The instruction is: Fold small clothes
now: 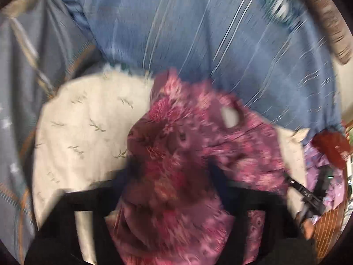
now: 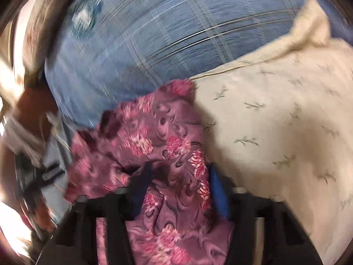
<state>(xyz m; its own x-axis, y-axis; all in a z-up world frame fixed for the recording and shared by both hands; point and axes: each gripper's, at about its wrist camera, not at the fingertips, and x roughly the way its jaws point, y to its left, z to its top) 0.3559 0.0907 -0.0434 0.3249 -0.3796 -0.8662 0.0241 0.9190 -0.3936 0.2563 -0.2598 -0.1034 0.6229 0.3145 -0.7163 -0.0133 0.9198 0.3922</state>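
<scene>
A small maroon garment with pink flower print (image 1: 176, 154) hangs bunched between both grippers, above a cream pillow. My left gripper (image 1: 173, 167) is shut on one part of it; cloth fills the gap between the dark fingers (image 1: 216, 172). My right gripper (image 2: 178, 176) is shut on another part of the same garment (image 2: 167, 145), which drapes over its blue-padded fingers (image 2: 217, 190). The right gripper also shows at the right edge of the left wrist view (image 1: 308, 196). Both views are motion-blurred.
A cream pillow with small leaf print (image 1: 88, 128) (image 2: 275, 121) lies on a blue striped bedsheet (image 1: 198, 33) (image 2: 143, 44). A grey-blue patterned blanket (image 1: 26, 77) lies at the left. A wooden headboard edge (image 1: 326, 15) curves at the far right.
</scene>
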